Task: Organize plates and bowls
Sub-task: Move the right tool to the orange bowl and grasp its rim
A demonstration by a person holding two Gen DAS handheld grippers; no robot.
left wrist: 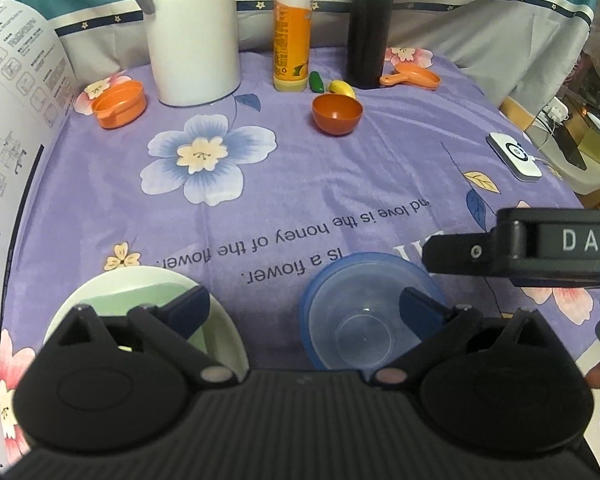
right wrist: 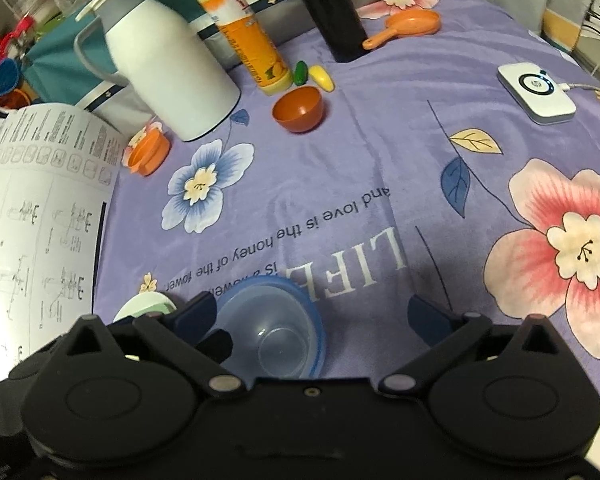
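Left gripper point(left wrist: 305, 304) nearest, fingers wide, nothing between; right gripper point(right wrist: 314, 316) same, spread wide, empty. Clear bowl nested in blue bowl point(left wrist: 370, 316) near edge of purple cloth point(left wrist: 340, 184); green plate on white plate point(left wrist: 148, 304) just left of it. Looks like stacking mostly done (both stacks let go). Orange bowl point(left wrist: 337, 114) sits far, alone. Likely next: reach far, close on its rim, bring near to bowl stack.
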